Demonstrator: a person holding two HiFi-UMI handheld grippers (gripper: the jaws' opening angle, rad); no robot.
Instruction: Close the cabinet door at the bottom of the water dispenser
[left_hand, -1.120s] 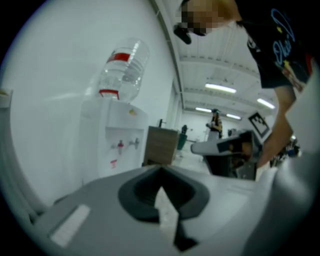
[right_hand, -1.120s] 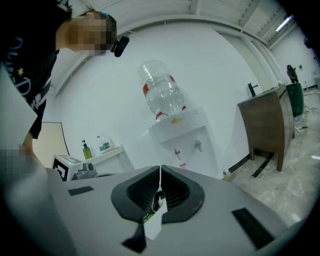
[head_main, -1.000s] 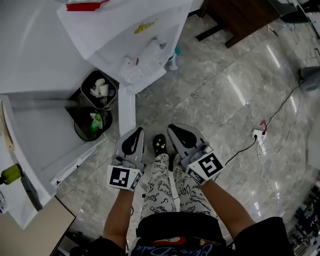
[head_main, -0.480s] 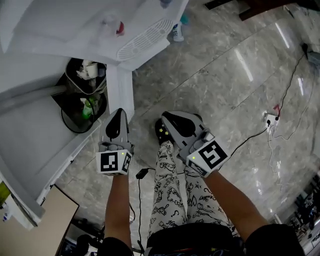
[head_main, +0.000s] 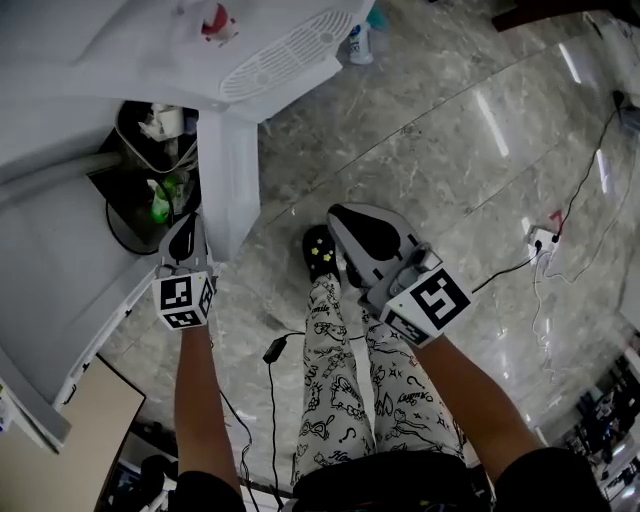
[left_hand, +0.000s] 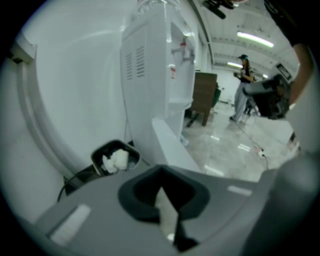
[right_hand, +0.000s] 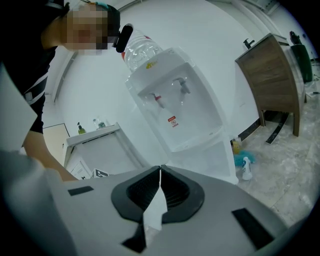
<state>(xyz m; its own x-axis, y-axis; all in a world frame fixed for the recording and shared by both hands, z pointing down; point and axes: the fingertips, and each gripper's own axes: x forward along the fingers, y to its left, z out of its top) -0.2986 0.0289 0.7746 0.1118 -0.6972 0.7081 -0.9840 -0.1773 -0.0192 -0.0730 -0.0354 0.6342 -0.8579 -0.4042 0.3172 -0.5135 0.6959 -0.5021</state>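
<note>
door (head_main: 228, 175) open, bystander (left_hand: 243, 85) only left gripper view

Head cam: high, aimed steeply down; water dispenser (head_main: 280, 60) at 11 o'clock. Left tool (head_main: 188, 222) cam: low, near dispenser's side, bin (left_hand: 116, 159) at 8 o'clock. Right tool (head_main: 338, 214) cam: further back, faces dispenser front at 12 o'clock. All three share the dispenser; head and left share the bin

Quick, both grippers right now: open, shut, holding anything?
Left gripper: shut, holding nothing.
Right gripper: shut, holding nothing.
</note>
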